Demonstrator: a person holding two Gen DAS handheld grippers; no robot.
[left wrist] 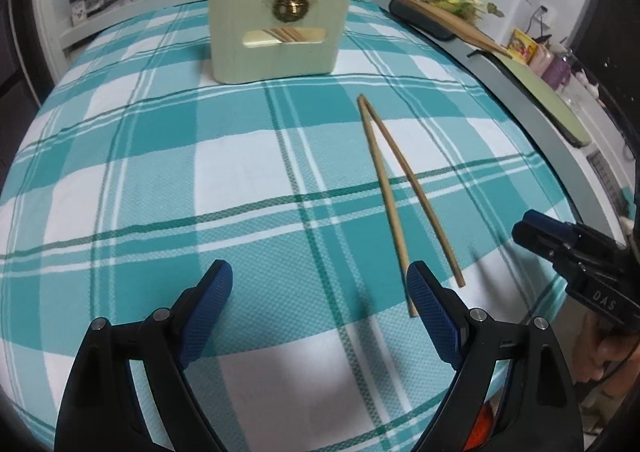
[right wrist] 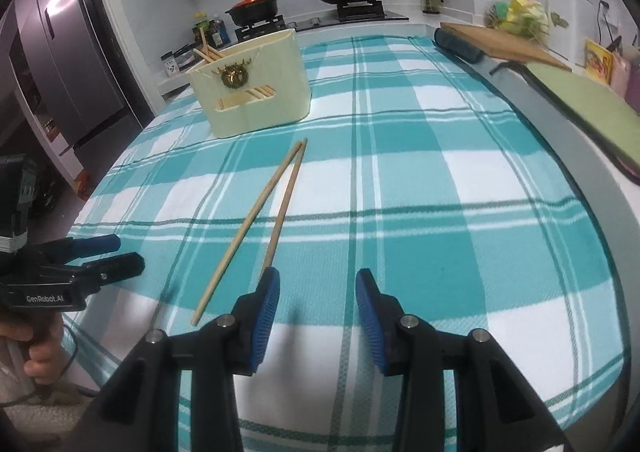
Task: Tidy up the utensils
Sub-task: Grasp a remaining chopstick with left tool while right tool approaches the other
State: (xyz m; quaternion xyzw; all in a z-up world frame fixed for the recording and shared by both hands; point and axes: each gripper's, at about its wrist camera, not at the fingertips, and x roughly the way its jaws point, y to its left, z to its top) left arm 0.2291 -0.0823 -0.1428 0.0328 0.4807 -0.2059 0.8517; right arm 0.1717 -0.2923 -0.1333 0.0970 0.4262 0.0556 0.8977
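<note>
Two wooden chopsticks (left wrist: 383,189) (right wrist: 247,232) lie on the checked cloth in a narrow V, tips touching at the far end. Behind them stands a cream utensil holder (left wrist: 280,31) (right wrist: 248,91) with other chopsticks inside. My left gripper (left wrist: 320,280) is open wide over bare cloth; its right finger (left wrist: 424,292) is beside one stick's near end. My right gripper (right wrist: 318,280) is open with nothing between its fingers; its left finger (right wrist: 270,292) covers the other stick's near end. Each gripper also shows in the other's view: right gripper (left wrist: 532,228), left gripper (right wrist: 116,252).
The teal and white cloth (left wrist: 160,171) covers the table. A wooden board (right wrist: 504,41) and a green mat (right wrist: 580,103) lie along the right edge. Pots sit on the stove (right wrist: 348,11) behind. A fridge (right wrist: 68,63) stands at far left. A hand (right wrist: 40,356) holds the left gripper's handle.
</note>
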